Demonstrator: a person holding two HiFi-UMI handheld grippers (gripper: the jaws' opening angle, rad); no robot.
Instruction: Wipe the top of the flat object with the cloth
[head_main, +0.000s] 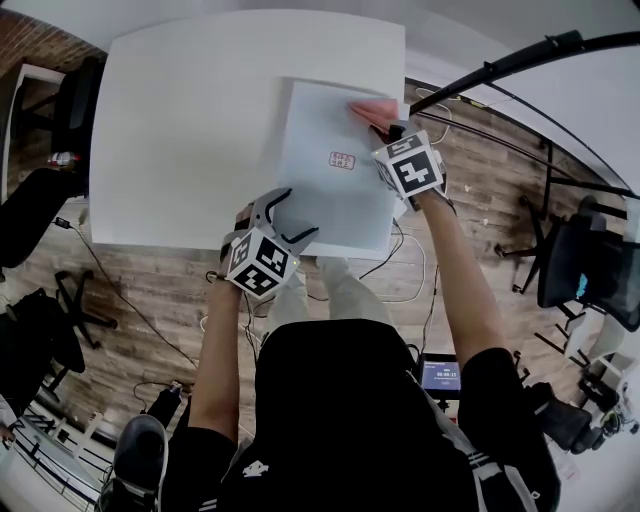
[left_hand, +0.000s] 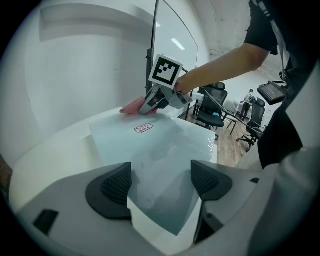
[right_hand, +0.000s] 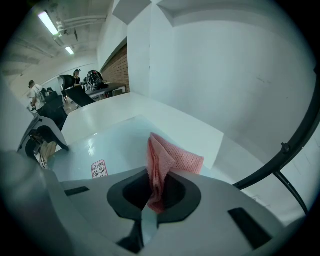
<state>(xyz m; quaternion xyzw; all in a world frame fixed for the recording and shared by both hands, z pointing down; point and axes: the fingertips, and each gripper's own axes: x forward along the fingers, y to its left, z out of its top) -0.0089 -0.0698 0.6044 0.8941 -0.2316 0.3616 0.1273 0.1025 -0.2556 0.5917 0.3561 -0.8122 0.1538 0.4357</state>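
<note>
Head view
- Worktop (head_main: 180, 130): white, smooth, rectangular.
- Sheet (head_main: 330, 200): thin, pale blue and glossy. It lies flat on the right half of the worktop, long axis running near to far, with a small red-print sticker (head_main: 342, 160) near its middle.
- Cloth (head_main: 372, 110): pink, folded, on the sheet's far right corner.
- Right hand-held gripper (head_main: 387, 127): at that far right corner, on the cloth. Nearly all of the sheet stretches from it toward the near and left.
- Left hand-held gripper (head_main: 292, 215): at the sheet's near left edge, jaws spread.

Left gripper view
- Left hand-held gripper (left_hand: 162, 181): jaws wide apart with nothing gripped. The sheet's (left_hand: 160, 145) near corner shows in the gap, lying below them.
- Pads (left_hand: 116, 184): black, ribbed rubber.
- Right hand-held gripper (left_hand: 150, 106): at the far end, pressing the cloth (left_hand: 130, 106) down onto the sheet, beyond the sticker (left_hand: 143, 128).

Right gripper view
- Right hand-held gripper (right_hand: 155, 192): clamped on the cloth (right_hand: 165, 159).
- Cloth: waffle-weave, soft, bunched in folds, with its free end lying over the sheet's (right_hand: 115, 145) far corner.
- Sticker (right_hand: 98, 169): to the left of the cloth.

Judgement
- Next move: probably a drag of the cloth toward the near end along the long axis. The right hand does the wiping, and the left is placed to steady the near corner.
</note>
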